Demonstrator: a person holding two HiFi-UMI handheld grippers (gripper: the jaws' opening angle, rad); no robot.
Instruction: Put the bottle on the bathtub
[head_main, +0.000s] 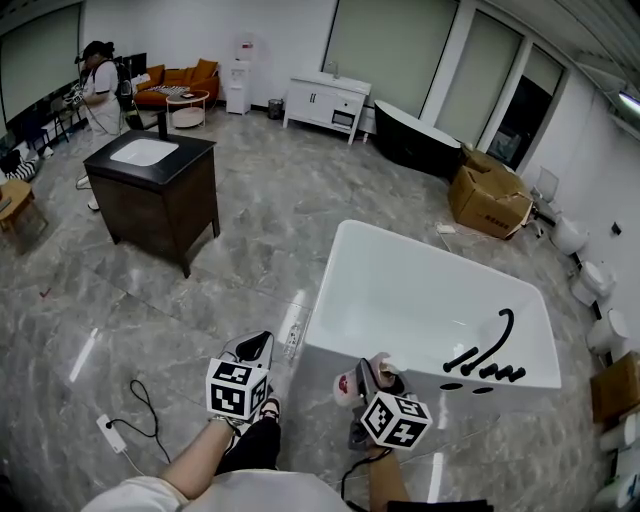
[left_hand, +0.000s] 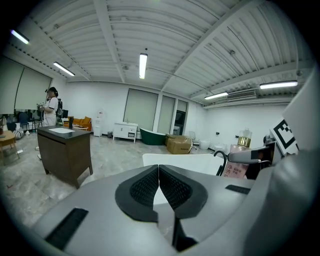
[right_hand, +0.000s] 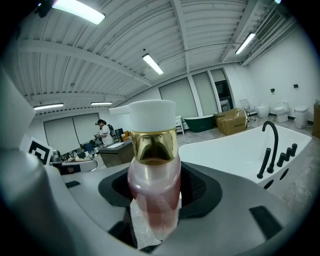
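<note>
The bottle (right_hand: 154, 190) is clear pink with a gold collar and a white pump cap. My right gripper (right_hand: 155, 197) is shut on its body, and the cap stands above the jaws. In the head view, the right gripper (head_main: 366, 378) holds the bottle (head_main: 346, 386) just before the near left corner of the white bathtub (head_main: 420, 290). The tub's black faucet (head_main: 495, 345) stands on its near right rim. My left gripper (head_main: 255, 350) hangs left of the tub. Its pads (left_hand: 145, 187) are shut together on nothing. The bottle (left_hand: 239, 160) also shows at the right of the left gripper view.
A dark vanity cabinet (head_main: 155, 190) with a white basin stands at the left. A power strip (head_main: 292, 335) and a cabled adapter (head_main: 115, 432) lie on the floor. Behind the tub are a cardboard box (head_main: 490, 195), a black tub (head_main: 415, 135) and toilets (head_main: 600, 280). A person (head_main: 98, 85) stands far left.
</note>
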